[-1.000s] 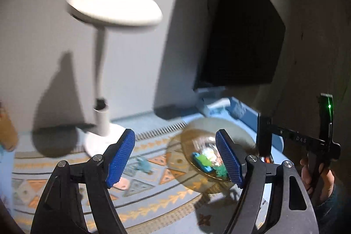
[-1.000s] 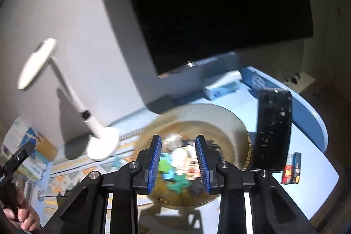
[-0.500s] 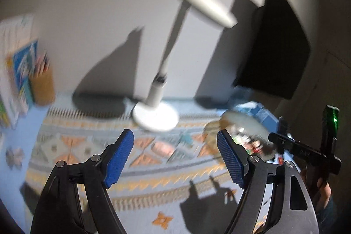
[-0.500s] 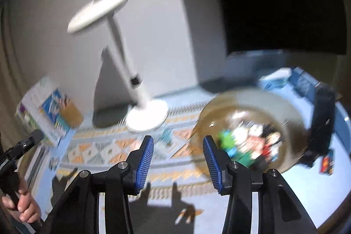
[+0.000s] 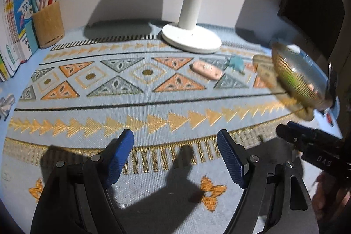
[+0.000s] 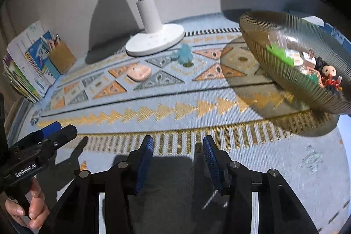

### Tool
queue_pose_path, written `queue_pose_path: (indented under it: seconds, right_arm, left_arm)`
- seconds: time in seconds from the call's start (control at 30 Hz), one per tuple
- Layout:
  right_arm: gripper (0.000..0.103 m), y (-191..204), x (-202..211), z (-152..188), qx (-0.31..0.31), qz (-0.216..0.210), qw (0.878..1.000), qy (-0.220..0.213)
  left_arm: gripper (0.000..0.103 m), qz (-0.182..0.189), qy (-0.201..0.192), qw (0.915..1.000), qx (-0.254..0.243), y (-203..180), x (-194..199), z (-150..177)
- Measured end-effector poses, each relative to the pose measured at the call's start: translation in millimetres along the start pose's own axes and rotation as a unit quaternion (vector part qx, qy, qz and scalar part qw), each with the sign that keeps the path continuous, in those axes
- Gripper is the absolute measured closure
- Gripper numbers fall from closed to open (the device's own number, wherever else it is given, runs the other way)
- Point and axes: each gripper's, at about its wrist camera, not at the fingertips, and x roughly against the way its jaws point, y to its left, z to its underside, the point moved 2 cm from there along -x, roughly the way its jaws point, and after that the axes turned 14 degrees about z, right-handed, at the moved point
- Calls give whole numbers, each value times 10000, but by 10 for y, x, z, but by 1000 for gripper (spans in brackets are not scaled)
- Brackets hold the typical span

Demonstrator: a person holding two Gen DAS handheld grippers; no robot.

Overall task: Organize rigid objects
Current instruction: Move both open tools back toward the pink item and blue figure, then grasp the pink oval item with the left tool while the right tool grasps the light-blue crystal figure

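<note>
A ribbed amber glass bowl stands on the right of the patterned mat and holds a small doll, green pieces and other small toys. In the left wrist view the bowl is blurred. A pink flat object and a teal toy lie on the mat near the lamp. My left gripper is open above the mat's near edge, well short of both. My right gripper is open with a narrower gap and nothing between its fingers.
A white lamp base stands at the back of the mat. A wooden pen holder and upright books fill the back left corner. A dark monitor stands at the back right. A hand grips the left tool.
Both views have tipped down from the wall and monitor onto the mat, lower and further left. The bowl now sits at the right of each view. My right jaws have widened.
</note>
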Motion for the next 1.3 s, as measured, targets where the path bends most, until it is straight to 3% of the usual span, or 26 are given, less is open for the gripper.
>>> queue_pose_path:
  seconds: [0.1, 0.2, 0.8, 0.87, 0.97, 1.13, 1.3]
  right_arm:
    - [53, -20, -62, 56, 25, 86, 10000, -32]
    - [46, -4, -37, 63, 100, 172, 9996, -192]
    - [46, 18, -69, 30, 167, 166, 9996, -120]
    - [46, 12, -72, 1, 124, 43, 9999, -11]
    - [46, -26, -10, -214, -79, -336, 9992, 176]
    - [46, -53, 88, -785, -109, -79, 9998, -136]
    - [46, -41, -201, -1157, -184, -127, 9997, -47]
  left_arm:
    - [26, -154, 239, 9995, -152, -58, -80, 41]
    - [25, -203, 122, 9992, -319, -112, -48, 52]
    - [24, -141, 352, 9989, -268, -119, -119, 46]
    - [24, 15, 454, 9989, -122, -92, -146, -24]
    - [24, 193, 370, 9990, 129, -85, -144, -234]
    - [24, -10, 353, 9994, 2, -237, -458, -682]
    - [24, -100, 578, 9983, -18, -324, -983, -821]
